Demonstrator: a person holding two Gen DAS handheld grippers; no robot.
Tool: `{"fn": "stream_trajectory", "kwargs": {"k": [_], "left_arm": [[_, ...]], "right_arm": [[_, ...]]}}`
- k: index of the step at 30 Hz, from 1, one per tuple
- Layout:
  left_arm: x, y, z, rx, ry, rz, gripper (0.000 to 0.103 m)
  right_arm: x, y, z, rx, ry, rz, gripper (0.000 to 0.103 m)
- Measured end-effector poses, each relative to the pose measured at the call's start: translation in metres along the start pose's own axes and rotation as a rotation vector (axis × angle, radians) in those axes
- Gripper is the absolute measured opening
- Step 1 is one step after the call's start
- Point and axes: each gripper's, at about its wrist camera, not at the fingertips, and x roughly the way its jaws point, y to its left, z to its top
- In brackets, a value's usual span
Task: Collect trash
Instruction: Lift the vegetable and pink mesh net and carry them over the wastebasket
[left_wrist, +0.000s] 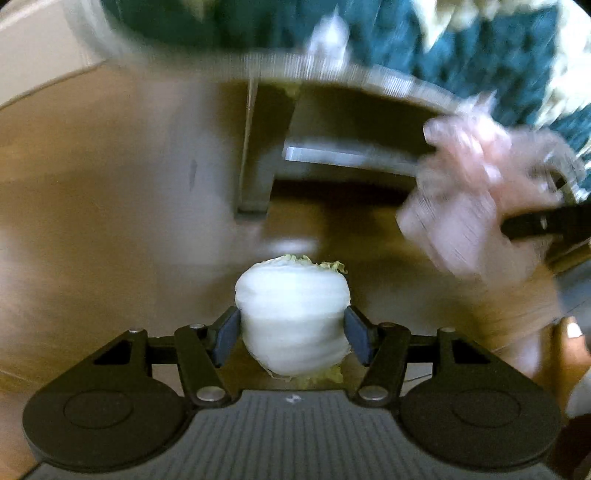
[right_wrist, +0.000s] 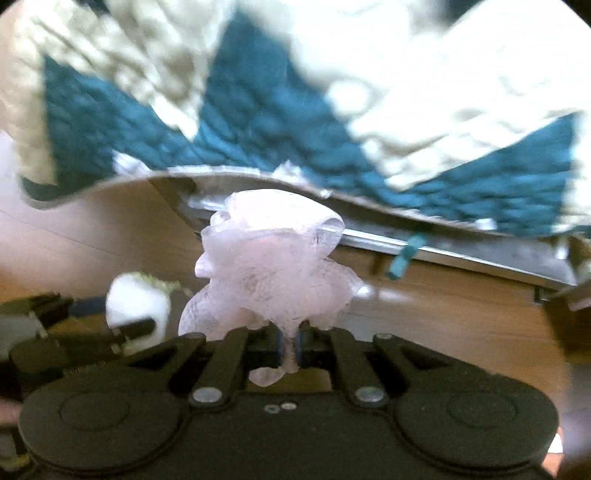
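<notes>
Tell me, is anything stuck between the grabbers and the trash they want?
No, nothing is. The left gripper already squeezes a white wad with a green fringe. The right gripper pinches a crumpled pinkish mesh. No bin shows in either view.

Quilt (left_wrist: 480, 44) blurred, cut off at top edge.

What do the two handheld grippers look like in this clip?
Both match: the left gripper and right gripper have black linkage arms with silver pivot screws, round black discs on each side, and blue pads on the fingers. No cables or sleeves are clearly visible.
</notes>
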Motion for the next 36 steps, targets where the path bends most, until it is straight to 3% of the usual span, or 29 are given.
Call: {"fn": "stream_trajectory", "kwargs": {"k": [7, 16, 27, 36], "left_arm": [[-0.102, -0.027, 0.033, 0.012, -0.075, 0.005, 0.060], [-0.237, -0.087, 0.067, 0.025, -0.266, -0.006, 0.060], [-0.379, -0.160, 0.095, 0.081, -0.474, 0.006, 0.061], [-0.447, -0.212, 0.129, 0.090, -0.596, 0.013, 0.061]], "right_arm": [[-0.118, -0.001, -0.010, -0.004, -0.091, 0.036, 0.005], [-0.255, -0.006, -0.011, 0.013, -0.251, 0.062, 0.005], [-0.382, -0.017, -0.005, -0.039, -0.488, 0.068, 0.005], [-0.455, -0.036, 0.029, -0.064, -0.674, 0.026, 0.005]]}}
